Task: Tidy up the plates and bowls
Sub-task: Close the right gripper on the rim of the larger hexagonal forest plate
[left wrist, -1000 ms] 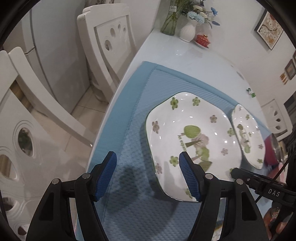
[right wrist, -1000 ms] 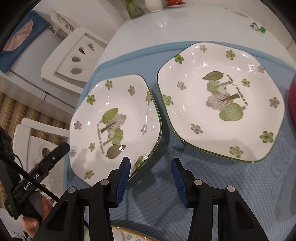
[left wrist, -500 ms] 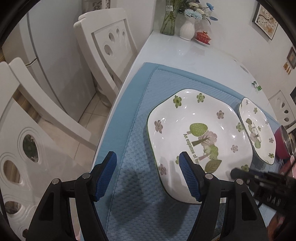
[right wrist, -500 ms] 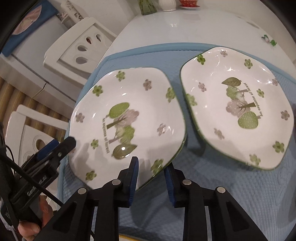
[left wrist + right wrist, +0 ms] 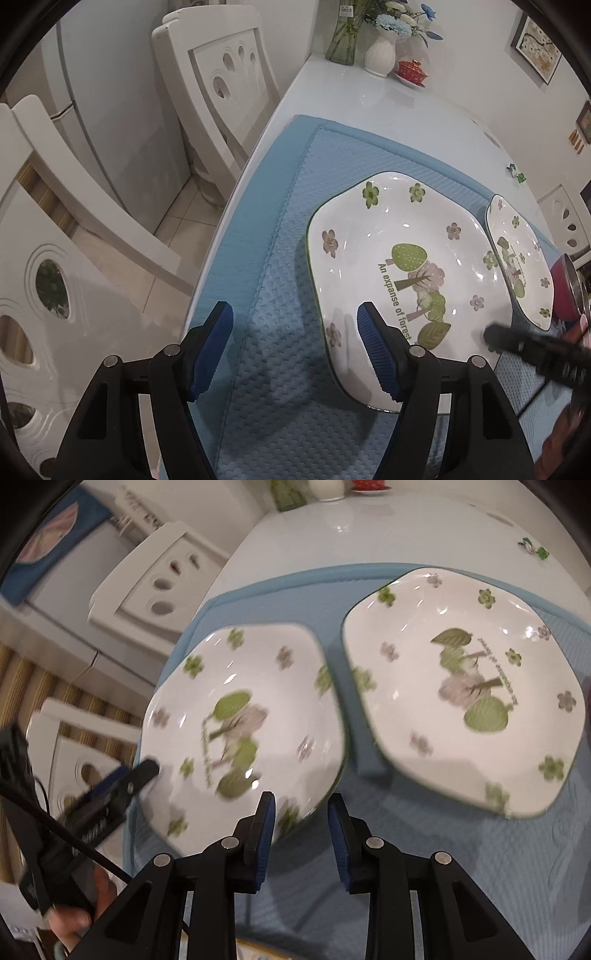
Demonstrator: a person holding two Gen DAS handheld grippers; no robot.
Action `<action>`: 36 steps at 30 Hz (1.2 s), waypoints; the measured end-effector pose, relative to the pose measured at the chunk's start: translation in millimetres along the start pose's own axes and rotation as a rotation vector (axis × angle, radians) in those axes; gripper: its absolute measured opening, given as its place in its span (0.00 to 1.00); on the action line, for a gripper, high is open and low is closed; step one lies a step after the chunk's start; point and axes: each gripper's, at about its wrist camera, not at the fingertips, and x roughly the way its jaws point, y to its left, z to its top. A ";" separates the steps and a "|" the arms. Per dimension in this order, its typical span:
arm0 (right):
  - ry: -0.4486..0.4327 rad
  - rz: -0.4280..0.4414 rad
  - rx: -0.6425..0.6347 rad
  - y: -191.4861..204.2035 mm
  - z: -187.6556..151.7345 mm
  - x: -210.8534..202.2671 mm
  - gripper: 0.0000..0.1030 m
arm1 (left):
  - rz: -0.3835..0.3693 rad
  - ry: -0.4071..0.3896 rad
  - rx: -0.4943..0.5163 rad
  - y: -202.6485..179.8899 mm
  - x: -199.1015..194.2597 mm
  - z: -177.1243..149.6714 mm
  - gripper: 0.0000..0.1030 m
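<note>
Two white plates with green and mauve flower prints are on a blue mat (image 5: pixel 280 236). The near plate (image 5: pixel 402 273) also shows in the right wrist view (image 5: pixel 240 731), blurred and tilted up off the mat. My right gripper (image 5: pixel 301 812) is shut on its near rim. The second plate (image 5: pixel 469 686) lies flat to its right, and shows in the left wrist view (image 5: pixel 517 258). My left gripper (image 5: pixel 295 347) is open over the mat at the near plate's left edge, with its right finger (image 5: pixel 373 343) above the plate.
The mat lies on a white table (image 5: pixel 388 103) with vases (image 5: pixel 380 55) and a red dish (image 5: pixel 412 70) at the far end. White chairs (image 5: pixel 221 85) stand along the table's left side. A red bowl (image 5: pixel 565 288) sits at the right edge.
My right gripper closed on the near plate's rim and tipped the plate up. The left gripper stayed open and drew back a little.
</note>
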 end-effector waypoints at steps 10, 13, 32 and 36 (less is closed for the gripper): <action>-0.006 -0.060 -0.052 19.2 -2.0 1.3 0.27 | -0.002 -0.005 0.009 -4.7 2.8 1.3 0.66; -0.002 -0.052 -0.041 24.5 -4.8 1.3 0.27 | -0.001 -0.001 0.007 -3.2 3.4 -0.8 0.66; 0.020 -0.047 -0.012 10.3 14.7 17.4 0.27 | -0.016 -0.001 -0.015 3.5 11.8 2.1 0.66; 0.007 -0.035 -0.038 14.1 22.5 24.6 0.27 | -0.044 -0.009 0.006 -1.7 17.9 8.9 0.65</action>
